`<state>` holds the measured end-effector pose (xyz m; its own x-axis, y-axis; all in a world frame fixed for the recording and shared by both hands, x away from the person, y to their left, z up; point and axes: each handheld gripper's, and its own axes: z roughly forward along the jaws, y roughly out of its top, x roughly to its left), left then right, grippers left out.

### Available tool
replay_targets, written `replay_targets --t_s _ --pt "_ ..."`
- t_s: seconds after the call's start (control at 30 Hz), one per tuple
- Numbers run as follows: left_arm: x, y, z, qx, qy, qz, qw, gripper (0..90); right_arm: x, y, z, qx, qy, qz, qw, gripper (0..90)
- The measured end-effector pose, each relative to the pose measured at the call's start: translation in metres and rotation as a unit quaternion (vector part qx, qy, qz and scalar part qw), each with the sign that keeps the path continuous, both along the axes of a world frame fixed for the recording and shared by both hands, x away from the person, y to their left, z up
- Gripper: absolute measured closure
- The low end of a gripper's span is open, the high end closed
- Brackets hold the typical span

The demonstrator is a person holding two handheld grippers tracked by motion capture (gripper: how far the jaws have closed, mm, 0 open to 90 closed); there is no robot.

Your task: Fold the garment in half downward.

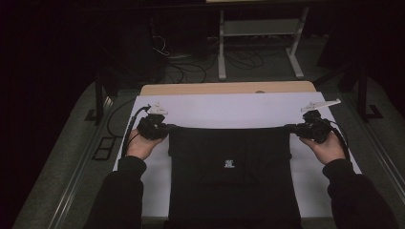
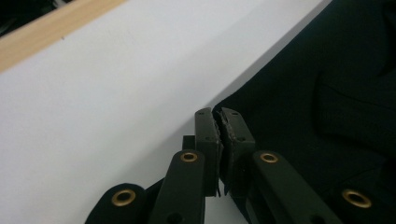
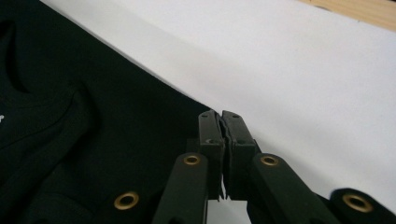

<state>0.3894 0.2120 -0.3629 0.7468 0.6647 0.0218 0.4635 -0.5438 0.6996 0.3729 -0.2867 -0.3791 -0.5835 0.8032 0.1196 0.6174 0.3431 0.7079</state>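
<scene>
A black garment [image 1: 234, 176] with a small white logo [image 1: 229, 163] lies on a white sheet [image 1: 224, 109] in the high view. Its far edge runs taut and straight between my two grippers. My left gripper [image 1: 167, 128] is shut on the garment's far left corner, held in a hand in a dark sleeve. My right gripper [image 1: 289, 128] is shut on the far right corner. In the left gripper view the jaws [image 2: 218, 119] are pressed together on the dark cloth [image 2: 303, 93]. In the right gripper view the jaws [image 3: 222, 120] pinch the cloth [image 3: 93, 121] the same way.
The white sheet covers a wooden table whose bare far edge [image 1: 229, 88] shows behind it. Beyond the table stand a pale metal frame [image 1: 222, 52] and loose cables [image 1: 191, 67] on a dark floor. Dark stands flank the table at left [image 1: 99, 100] and right [image 1: 363, 90].
</scene>
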Motion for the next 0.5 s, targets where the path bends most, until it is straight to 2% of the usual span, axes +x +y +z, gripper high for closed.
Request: replay_targets --t_s 0.07,0.13,0.3,0.4,0.5 --pt "0.002 0.001 0.005 -0.005 -0.003 -0.004 1.0000 85.4 0.002 0.001 0.002 -0.003 -0.001 -0.001 1.0000 86.1" --pt "0.006 0.002 0.008 -0.021 -0.006 -0.003 0.9998 85.4 0.004 0.001 0.003 -0.004 -0.001 -0.004 1.0000 86.1" --pt "0.018 0.003 0.004 -0.034 0.000 0.015 0.9993 85.4 0.012 -0.003 0.004 0.017 0.001 -0.012 0.9998 86.0" --pt "0.026 0.001 0.000 -0.033 0.000 0.019 0.9993 85.4 0.018 -0.004 0.001 0.021 0.004 -0.023 0.9995 86.0" --pt "0.033 -0.002 0.000 -0.020 0.004 0.019 0.9996 85.4 0.024 -0.004 0.001 0.016 0.008 -0.024 0.9996 86.0"
